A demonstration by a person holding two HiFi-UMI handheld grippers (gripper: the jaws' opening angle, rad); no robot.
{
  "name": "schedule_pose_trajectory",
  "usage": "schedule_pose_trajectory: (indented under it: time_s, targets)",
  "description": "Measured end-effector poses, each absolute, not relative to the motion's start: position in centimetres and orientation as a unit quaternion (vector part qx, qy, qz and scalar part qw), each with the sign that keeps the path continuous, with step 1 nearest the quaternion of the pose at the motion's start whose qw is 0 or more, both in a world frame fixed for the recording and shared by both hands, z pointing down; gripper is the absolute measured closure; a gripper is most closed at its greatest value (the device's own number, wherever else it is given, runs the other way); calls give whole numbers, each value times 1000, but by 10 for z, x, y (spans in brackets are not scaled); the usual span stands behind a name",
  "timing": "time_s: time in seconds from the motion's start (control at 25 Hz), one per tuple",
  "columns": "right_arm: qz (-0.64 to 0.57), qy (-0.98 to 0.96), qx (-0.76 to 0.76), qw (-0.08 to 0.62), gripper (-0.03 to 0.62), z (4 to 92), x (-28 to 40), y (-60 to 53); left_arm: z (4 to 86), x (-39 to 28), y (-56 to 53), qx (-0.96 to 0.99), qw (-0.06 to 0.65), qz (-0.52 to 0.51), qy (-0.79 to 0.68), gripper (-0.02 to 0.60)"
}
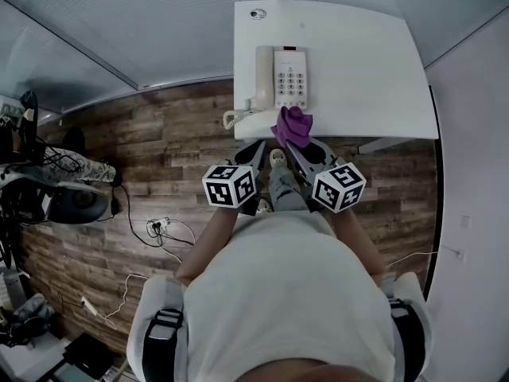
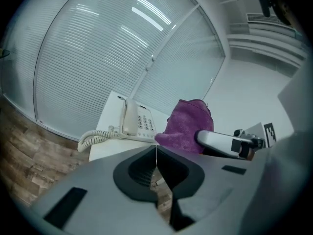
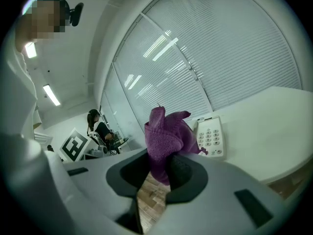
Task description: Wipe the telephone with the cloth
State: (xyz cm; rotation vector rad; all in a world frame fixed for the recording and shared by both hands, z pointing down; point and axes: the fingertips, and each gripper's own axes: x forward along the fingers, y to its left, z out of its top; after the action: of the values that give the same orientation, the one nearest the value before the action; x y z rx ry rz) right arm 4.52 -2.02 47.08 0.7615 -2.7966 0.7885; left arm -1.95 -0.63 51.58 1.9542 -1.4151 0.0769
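Note:
A cream telephone (image 1: 280, 78) with a coiled cord (image 1: 232, 118) lies on the white table (image 1: 358, 62), near its front left edge. My right gripper (image 1: 296, 148) is shut on a purple cloth (image 1: 293, 126), bunched up just in front of the phone at the table's edge. In the right gripper view the cloth (image 3: 164, 136) stands up between the jaws, with the telephone (image 3: 210, 137) behind it. My left gripper (image 1: 256, 151) hangs beside the right one, shut with nothing in it. The left gripper view shows the telephone (image 2: 137, 123), the cloth (image 2: 188, 126) and my shut left gripper (image 2: 156, 152).
A small round object (image 1: 257, 13) sits on the table's far left corner. Wooden floor lies below, with cables and a power strip (image 1: 159, 228) to the left and equipment (image 1: 75, 201) further left. Window blinds (image 2: 98, 58) run behind the table. A seated person (image 3: 98, 126) is far off.

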Motion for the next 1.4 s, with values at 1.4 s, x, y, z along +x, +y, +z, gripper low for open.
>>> schedule_pose_trajectory:
  time_s: [1.4]
  targets:
    - [240, -931, 261, 86, 505, 470, 41, 23, 501, -28, 27, 761, 345, 16, -550, 557]
